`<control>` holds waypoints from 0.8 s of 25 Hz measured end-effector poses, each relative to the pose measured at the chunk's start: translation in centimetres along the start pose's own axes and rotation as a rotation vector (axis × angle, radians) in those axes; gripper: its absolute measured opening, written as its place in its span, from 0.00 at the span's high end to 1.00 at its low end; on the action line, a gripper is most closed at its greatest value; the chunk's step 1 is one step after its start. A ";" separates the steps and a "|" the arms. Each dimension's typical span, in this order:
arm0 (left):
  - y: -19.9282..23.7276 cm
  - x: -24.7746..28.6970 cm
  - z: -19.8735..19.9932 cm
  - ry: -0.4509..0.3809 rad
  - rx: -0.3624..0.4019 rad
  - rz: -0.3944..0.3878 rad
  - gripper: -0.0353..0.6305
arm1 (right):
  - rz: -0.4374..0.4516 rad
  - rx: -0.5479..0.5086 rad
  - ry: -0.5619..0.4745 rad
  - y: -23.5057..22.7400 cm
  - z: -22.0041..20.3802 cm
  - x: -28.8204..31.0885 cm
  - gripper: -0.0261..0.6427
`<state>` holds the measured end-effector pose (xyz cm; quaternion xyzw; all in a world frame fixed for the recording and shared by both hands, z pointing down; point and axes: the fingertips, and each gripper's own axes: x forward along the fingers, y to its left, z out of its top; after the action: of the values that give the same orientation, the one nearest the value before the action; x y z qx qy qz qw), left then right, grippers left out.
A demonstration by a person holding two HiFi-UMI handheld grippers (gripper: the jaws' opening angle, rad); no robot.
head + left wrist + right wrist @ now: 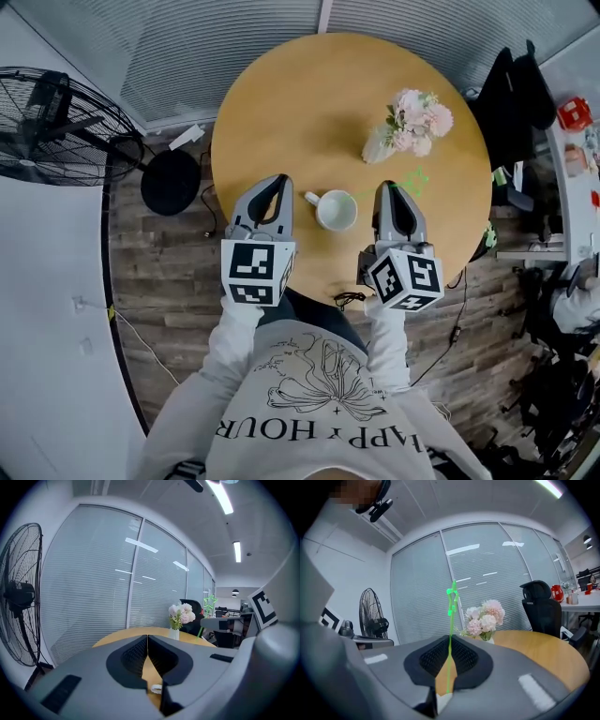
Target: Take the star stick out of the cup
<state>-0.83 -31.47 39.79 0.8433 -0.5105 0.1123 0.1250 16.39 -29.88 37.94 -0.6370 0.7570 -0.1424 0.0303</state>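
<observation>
The right gripper (390,187), right of centre, has its fingers (468,660) clamped on the green star stick (452,620). The stick stands clear of the white cup (335,209) just beside it. The left gripper (276,180), its fingers (129,660) pressed together on nothing, is just left of the cup. Both are near the tabletop's (300,94) lower edge, and bare wood opens toward the flowers (412,122) at upper right.

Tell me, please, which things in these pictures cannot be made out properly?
Lower end of the thin green star-topped stick: right gripper view, lost between the shut tongs of the right gripper.
The white ceramic mug: left gripper view, only a sliver shows under the shut tongs of the left gripper.
Stick in head view: too faint to trace.
</observation>
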 end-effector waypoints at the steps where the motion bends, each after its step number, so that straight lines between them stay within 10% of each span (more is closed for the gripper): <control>1: 0.0 0.0 0.3 -0.007 0.001 0.002 0.94 | -0.001 -0.006 -0.006 0.0 0.3 -0.1 0.92; 20: 0.4 -0.7 6.1 -0.123 0.031 0.033 0.94 | 0.021 -0.041 -0.089 0.8 5.1 0.2 0.92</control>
<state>-1.15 -33.03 33.87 0.8420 -0.5292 0.0702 0.0784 16.70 -30.85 32.88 -0.6352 0.7643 -0.0979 0.0526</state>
